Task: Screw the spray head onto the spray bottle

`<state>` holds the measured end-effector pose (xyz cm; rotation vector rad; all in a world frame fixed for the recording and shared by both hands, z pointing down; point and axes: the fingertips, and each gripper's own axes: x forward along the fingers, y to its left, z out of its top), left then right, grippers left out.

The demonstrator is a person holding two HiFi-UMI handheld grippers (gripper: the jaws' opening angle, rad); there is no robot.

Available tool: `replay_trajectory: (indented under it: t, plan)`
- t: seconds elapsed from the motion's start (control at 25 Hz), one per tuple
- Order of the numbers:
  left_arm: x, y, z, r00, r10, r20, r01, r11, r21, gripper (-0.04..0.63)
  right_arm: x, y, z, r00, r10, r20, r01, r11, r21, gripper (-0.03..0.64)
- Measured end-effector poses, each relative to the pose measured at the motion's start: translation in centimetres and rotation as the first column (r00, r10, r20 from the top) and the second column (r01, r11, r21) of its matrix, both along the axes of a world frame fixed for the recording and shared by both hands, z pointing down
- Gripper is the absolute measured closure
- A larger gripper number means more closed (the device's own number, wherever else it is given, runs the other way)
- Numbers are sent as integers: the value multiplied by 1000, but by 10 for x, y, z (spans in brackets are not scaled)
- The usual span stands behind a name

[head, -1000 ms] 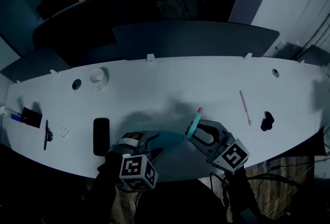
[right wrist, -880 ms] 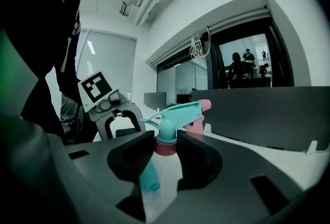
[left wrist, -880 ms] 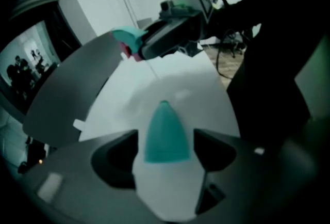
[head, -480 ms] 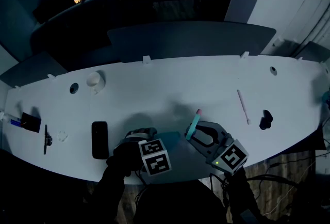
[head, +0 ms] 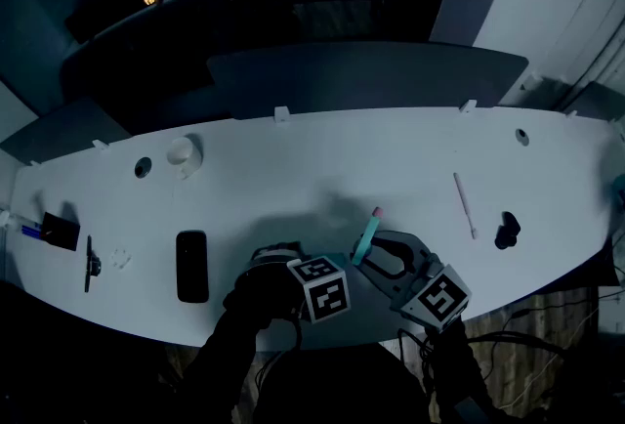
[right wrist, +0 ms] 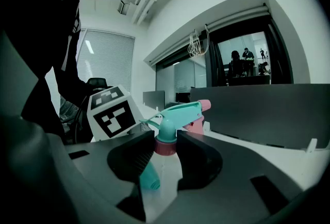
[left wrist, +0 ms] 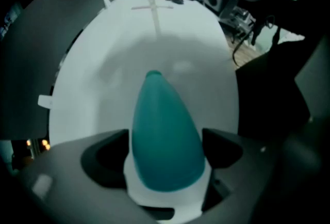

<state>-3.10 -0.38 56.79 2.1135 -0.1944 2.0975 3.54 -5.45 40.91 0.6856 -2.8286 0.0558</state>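
The left claw (left wrist: pixel 165 135) stands wide apart, its jaws having just been opening. The teal bottle (left wrist: pixel 162 114) sits between them, and they flank its sides rather than clamp it. The bottle's narrow end points away from the camera toward the white worktop (head: pixel 322 158), but whether it rests there cannot be told. In the head view this claw points down at the near edge of the worktop, with its marker cube (head: pixel 324 287) on top hiding the jaws. The right claw (right wrist: pixel 166 138) is part-way closed and grips the spray head (right wrist: pixel 178 112) by its pink collar (right wrist: pixel 166 149), with one jaw on each side. The teal trigger body rises above the jaws and the pink nozzle (right wrist: pixel 204 105) points away to the right. The head is held roughly level just beside the left claw, near the middle of the worktop's front edge. From the left gripper view a thin white dip tube (left wrist: pixel 153 11) runs down from the collar, above and beyond the bottle, apart from it. The head is not yet on the bottle. A black phone (head: pixel 192 266) lies to the left of the left hand, and a pink pen (head: pixel 464 204) lies well off to the right.
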Motion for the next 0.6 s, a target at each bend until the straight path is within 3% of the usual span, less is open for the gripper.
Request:
replay_trajectory:
  t: [0.2,0.4,0.6]
  plan:
    - [-6,9,21,999,2,37,-1,1000,-26,147,0,-2,0,1000,3,3,-3,1000,1,476]
    - [-3,6,22,1000,-6,15,7,999,-39,147,2,-5,3,1000,16,-7,-16,1000,-9,476]
    - [2,4,18,997,-13,-74,11,1000,-20,149,0,-5,2,1000,24,-8,-24,1000,-5,476]
